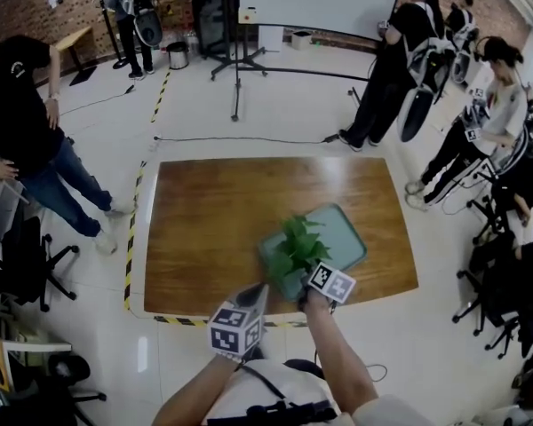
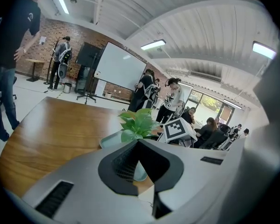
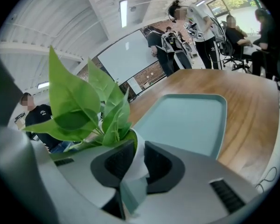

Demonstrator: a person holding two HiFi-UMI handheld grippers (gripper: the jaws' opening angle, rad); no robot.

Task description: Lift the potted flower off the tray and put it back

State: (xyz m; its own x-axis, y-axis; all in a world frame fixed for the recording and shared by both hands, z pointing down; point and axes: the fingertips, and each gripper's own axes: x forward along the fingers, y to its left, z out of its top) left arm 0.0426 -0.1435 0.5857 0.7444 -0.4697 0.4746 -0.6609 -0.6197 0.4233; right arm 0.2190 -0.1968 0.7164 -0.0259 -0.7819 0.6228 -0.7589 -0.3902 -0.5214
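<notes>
The potted flower, green leaves in a small white pot, is at the near left corner of the teal tray on the wooden table. My right gripper has the white pot wall pinched between its black pads, with the leaves rising just left of them. The pot's base is hidden, so I cannot tell whether it rests on the tray. My left gripper is shut on nothing, just short of the plant. In the head view it lies left of the right gripper.
Several people stand around the table, at the far right, the far left and the back. Office chairs stand on both sides. A whiteboard stand and a floor cable lie beyond the table. Yellow-black tape marks the floor.
</notes>
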